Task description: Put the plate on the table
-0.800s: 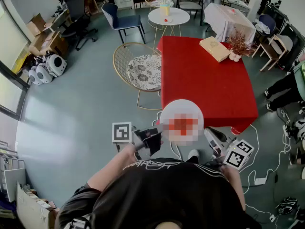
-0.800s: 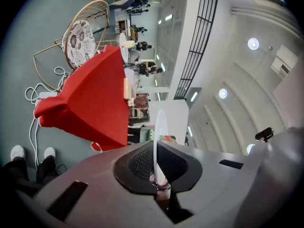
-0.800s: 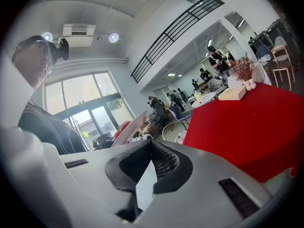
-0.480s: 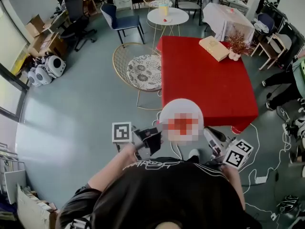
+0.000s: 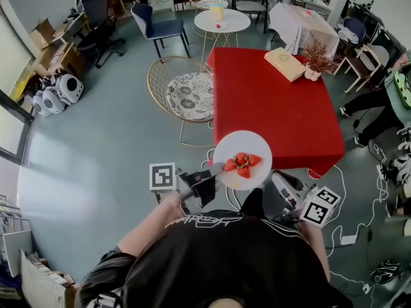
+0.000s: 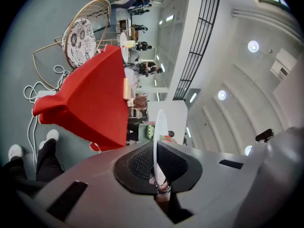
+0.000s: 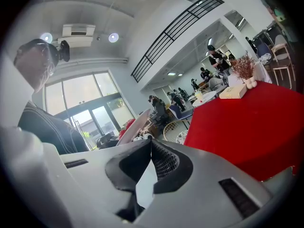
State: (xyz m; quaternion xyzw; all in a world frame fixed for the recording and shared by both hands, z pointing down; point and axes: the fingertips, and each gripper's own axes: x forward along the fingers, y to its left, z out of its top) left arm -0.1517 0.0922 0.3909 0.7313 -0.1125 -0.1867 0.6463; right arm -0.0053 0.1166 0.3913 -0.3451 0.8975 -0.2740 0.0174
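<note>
A white plate [image 5: 243, 147] with several strawberries [image 5: 242, 163] hangs in the air, overlapping the near left edge of the red table [image 5: 276, 101]. My left gripper [image 5: 216, 171] is shut on the plate's left rim. The left gripper view shows the plate [image 6: 159, 127] edge-on between the pads of the left gripper [image 6: 158, 170], with the red table [image 6: 90, 103] beyond. My right gripper [image 5: 279, 179] hangs to the plate's right, shut and empty. In the right gripper view the right gripper [image 7: 151, 144] has its tips together, and the plate [image 7: 134, 126] shows at the left.
A tan box [image 5: 288, 64] and a dried plant in a vase [image 5: 316, 61] sit at the table's far end. A wire chair [image 5: 186, 95] stands left of the table, a round white table [image 5: 221, 21] behind it. Cables [image 5: 350, 236] lie on the floor at right.
The plate stays clamped in the left gripper and sits slightly higher in the head view. Both grippers have barely moved.
</note>
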